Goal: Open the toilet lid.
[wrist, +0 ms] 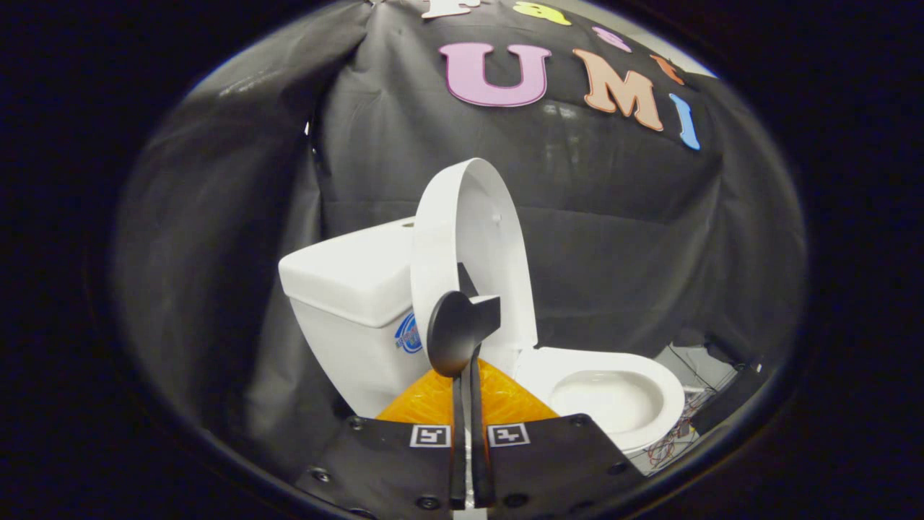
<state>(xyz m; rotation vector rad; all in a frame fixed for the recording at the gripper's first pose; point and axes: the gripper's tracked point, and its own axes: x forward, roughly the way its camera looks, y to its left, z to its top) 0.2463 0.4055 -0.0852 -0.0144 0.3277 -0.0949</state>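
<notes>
wall: black cloth (621,238), creased | floor: pale (693,365), wires (671,440)

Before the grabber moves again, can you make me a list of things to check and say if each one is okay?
1. Lid lifted up: ok, it stands upright above the tank.
2. Bowl uncovered: ok, the seat ring and the hollow show.
3. Gripper free of the lid: cannot tell, its fingers are pressed together with nothing between them, but the tips overlap the lid's lower edge.
4. Lid resting safely against the tank: cannot tell, the contact is hidden.
5. Orange patch behind the fingers: cannot tell what it is.
</notes>
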